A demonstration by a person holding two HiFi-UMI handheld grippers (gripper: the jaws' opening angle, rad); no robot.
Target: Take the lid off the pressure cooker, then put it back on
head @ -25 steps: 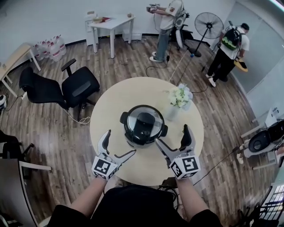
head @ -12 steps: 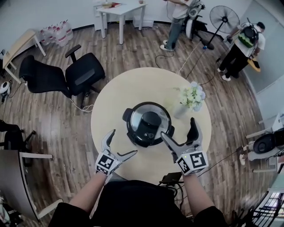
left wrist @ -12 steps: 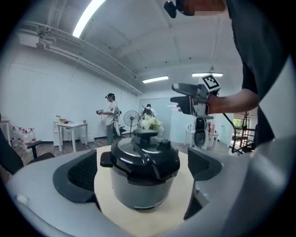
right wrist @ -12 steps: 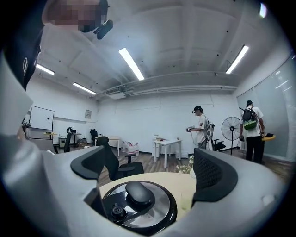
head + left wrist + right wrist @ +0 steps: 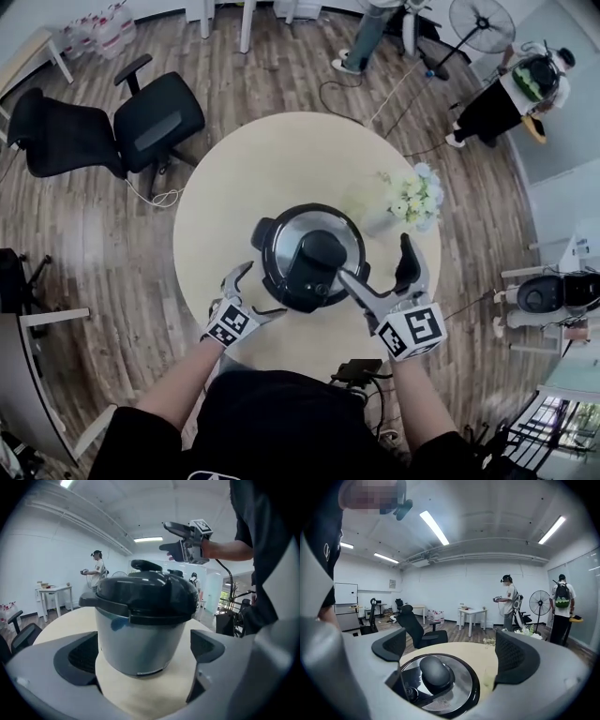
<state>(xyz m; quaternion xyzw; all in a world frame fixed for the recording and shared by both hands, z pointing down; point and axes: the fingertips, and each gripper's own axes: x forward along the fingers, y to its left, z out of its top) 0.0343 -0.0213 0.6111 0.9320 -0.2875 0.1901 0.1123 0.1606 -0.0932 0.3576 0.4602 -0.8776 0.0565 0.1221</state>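
A pressure cooker (image 5: pixel 309 255) with a steel body and a black lid (image 5: pixel 314 248) stands on the round beige table (image 5: pixel 253 178), lid on. My left gripper (image 5: pixel 255 292) is open at table level just in front-left of the cooker; in the left gripper view the cooker body (image 5: pixel 140 634) fills the space ahead of its jaws. My right gripper (image 5: pixel 380 267) is open, raised to the right of the cooker. In the right gripper view the lid (image 5: pixel 440 686) and its black knob (image 5: pixel 435 671) lie below and ahead, between the jaws, untouched.
A vase of white flowers (image 5: pixel 411 199) stands on the table right of the cooker. Two black office chairs (image 5: pixel 112 127) sit at the left on the wood floor. Two people (image 5: pixel 511 94) and a standing fan (image 5: pixel 473 19) are at the far right.
Both grippers have moved forward toward the cooker; the left one has dropped to table level close to its body. The head view has tilted and the cooker sits nearer to me.
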